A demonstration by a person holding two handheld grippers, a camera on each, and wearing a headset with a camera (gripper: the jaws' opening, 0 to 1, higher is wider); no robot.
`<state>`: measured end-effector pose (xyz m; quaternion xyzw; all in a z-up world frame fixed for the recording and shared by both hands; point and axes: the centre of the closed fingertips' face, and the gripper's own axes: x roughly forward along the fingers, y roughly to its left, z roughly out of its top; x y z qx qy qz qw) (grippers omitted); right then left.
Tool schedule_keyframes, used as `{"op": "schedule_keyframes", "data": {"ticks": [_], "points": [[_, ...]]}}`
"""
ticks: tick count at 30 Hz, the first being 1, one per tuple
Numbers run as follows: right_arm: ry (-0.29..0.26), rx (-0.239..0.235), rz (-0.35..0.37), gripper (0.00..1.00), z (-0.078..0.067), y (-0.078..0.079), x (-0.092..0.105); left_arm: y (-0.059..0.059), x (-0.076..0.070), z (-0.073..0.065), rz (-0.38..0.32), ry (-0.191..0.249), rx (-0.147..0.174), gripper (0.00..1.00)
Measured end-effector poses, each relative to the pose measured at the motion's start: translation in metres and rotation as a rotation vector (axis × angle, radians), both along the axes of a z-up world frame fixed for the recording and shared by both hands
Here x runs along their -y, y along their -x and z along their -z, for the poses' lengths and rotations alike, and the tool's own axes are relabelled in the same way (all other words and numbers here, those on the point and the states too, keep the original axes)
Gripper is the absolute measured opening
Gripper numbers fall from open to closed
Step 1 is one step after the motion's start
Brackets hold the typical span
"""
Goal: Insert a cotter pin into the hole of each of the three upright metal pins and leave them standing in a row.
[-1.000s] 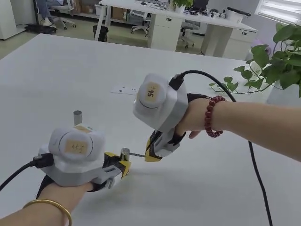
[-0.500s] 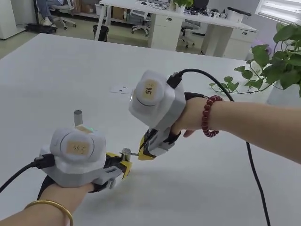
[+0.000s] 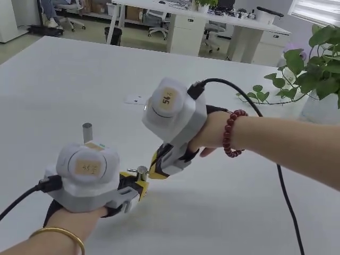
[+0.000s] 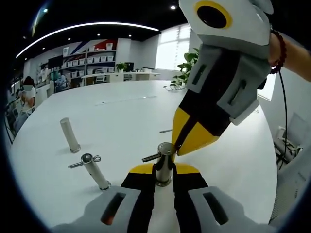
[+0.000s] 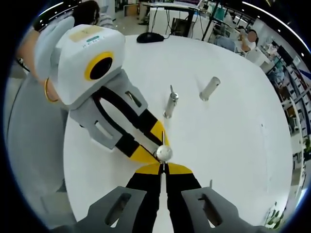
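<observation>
We tag the pale grey plastic left gripper [image 4: 164, 171]: black jaws, yellow tips, tan round sticker on top. Matching grey-black-yellow right gripper [image 5: 164, 168], same tan sticker. Silver-grey cylindrical metal pin [image 4: 165, 158], plain, no pattern; thin silver wire cotter pin [image 4: 151, 157]. Plain white tabletop [image 3: 64, 79]. Dark red beaded bracelet [image 3: 227, 133], thin gold bangle [image 3: 53, 229], black rubber cable [image 3: 220, 81], green leafy plant [image 3: 313, 69].
</observation>
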<state>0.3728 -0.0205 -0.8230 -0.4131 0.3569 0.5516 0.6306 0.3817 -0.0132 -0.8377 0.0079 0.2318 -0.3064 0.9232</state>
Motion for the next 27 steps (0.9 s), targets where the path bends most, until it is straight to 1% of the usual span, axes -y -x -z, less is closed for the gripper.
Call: {"op": "schedule_keyframes", "data": {"ticks": [2, 4, 5, 6, 7, 9, 11, 16, 18, 22, 27], "points": [[-0.011, 0.017, -0.015, 0.05, -0.001, -0.001, -0.001, 0.0, 0.0, 0.0, -0.005, 0.002, -0.001, 0.12], [-0.027, 0.018, -0.02, 0.06, -0.003, 0.0, -0.001, 0.0, 0.0, 0.0, -0.011, 0.007, -0.005, 0.12], [-0.042, 0.005, -0.017, 0.09, -0.004, 0.001, -0.002, -0.001, 0.0, 0.0, -0.011, 0.006, -0.004, 0.12], [-0.059, -0.014, 0.001, 0.1, -0.005, 0.002, -0.003, 0.0, 0.0, 0.0, -0.012, 0.006, -0.003, 0.12], [-0.068, -0.022, 0.011, 0.1, -0.007, 0.003, -0.002, 0.0, 0.0, 0.0, -0.014, 0.006, -0.003, 0.12], [-0.068, -0.016, 0.013, 0.1, -0.008, 0.001, 0.001, -0.001, 0.0, 0.0, -0.018, 0.005, -0.001, 0.12], [-0.055, 0.005, 0.011, 0.1, -0.009, -0.001, 0.004, -0.001, 0.0, 0.0, -0.025, 0.009, -0.004, 0.12], [-0.038, 0.016, 0.016, 0.08, -0.007, -0.002, 0.009, -0.002, 0.001, 0.0, -0.046, 0.013, -0.005, 0.12], [-0.035, 0.016, 0.013, 0.05, -0.004, -0.002, 0.009, -0.002, 0.001, 0.0, -0.051, 0.012, -0.004, 0.12], [-0.042, 0.018, 0.017, 0.04, -0.003, -0.004, 0.008, -0.004, 0.001, 0.0, -0.063, 0.01, -0.004, 0.12], [-0.05, 0.025, 0.035, 0.03, -0.004, -0.009, 0.006, -0.007, 0.0, 0.0, -0.083, 0.016, 0.0, 0.12]]}}
